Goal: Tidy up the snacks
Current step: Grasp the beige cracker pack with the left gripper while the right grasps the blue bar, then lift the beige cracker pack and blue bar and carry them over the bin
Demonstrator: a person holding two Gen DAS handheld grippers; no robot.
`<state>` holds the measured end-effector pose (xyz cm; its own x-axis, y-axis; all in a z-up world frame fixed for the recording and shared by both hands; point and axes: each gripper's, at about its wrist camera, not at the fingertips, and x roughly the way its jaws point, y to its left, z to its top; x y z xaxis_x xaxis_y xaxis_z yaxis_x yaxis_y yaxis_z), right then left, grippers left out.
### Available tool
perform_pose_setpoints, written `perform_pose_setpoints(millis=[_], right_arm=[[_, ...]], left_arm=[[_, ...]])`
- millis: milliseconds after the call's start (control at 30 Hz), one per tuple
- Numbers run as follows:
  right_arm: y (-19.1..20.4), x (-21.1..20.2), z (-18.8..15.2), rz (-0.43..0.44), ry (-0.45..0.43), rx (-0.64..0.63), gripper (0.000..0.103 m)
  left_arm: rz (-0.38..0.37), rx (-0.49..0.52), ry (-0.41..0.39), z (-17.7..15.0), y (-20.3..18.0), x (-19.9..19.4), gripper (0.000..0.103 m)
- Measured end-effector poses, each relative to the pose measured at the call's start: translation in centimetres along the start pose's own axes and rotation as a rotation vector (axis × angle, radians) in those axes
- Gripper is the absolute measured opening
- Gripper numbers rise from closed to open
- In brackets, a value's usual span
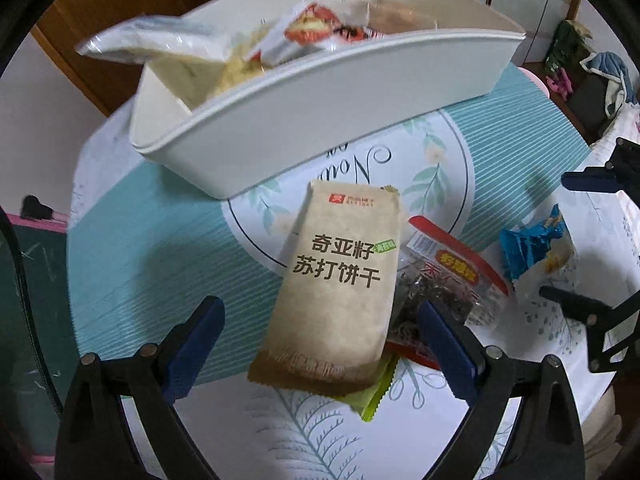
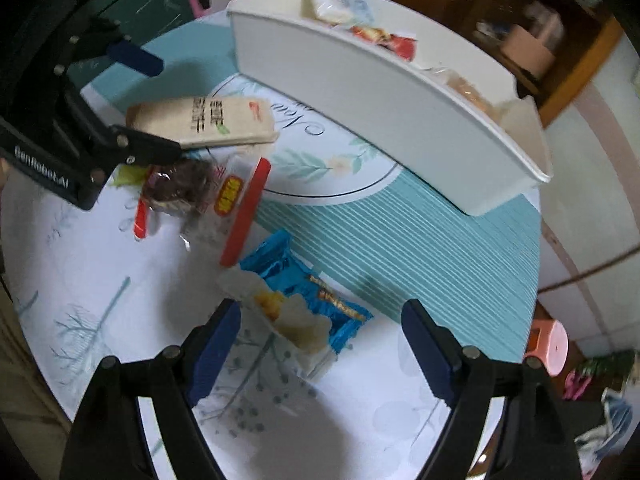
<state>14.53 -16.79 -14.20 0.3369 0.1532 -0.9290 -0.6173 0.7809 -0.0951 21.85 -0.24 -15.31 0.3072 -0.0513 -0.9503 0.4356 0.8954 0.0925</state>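
**Paper packs wait outside the bin**

Tan and papery, the cracker pack (image 1: 336,288) lies flat on the desk (image 1: 152,264), between the wide-open fingers of the left claw (image 1: 320,340). Beside it sit a crinkly clear bag of dark seeds (image 1: 444,292) and a shiny blue wrapper (image 2: 304,296), which lies just ahead of the wide-open right claw (image 2: 320,344). The smooth white bin (image 1: 320,120) already holds some snacks. Three or more packs look left to go.

The left claw (image 1: 320,336) is wide open around a tan paper cracker pack (image 1: 336,284). The pack lies on the surface (image 1: 160,264), partly over a clear bag with red edges (image 1: 452,280). A long white plastic box (image 1: 320,112) holds snacks behind.
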Motion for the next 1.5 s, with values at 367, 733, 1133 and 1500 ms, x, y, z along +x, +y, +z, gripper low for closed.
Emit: perform_pose_setpoints(millis=[367, 733, 1133, 1500], right_arm=[[-0.6, 1.1, 0.5, 0.179, 0.019, 0.039, 0.033], [1.3, 0.1, -0.2, 0.171, 0.013, 0.076, 0.030], [-1.9, -9.4, 4.4, 0.122, -0.173, 0.174, 0.030], [-9.8, -17.7, 11.3, -0.033, -0.354, 0.370, 0.030]], left_arm=[[-0.242, -0.102, 0.103, 1.8, 1.9, 1.9, 0.055], [-0.047, -0.072, 0.001, 1.3, 1.2, -1.8, 0.054], [0.049, -0.041, -0.270, 4.8, 3.3, -16.4, 0.054], [0.134, -0.121, -0.424, 10.4, 6.9, -25.0, 0.054]])
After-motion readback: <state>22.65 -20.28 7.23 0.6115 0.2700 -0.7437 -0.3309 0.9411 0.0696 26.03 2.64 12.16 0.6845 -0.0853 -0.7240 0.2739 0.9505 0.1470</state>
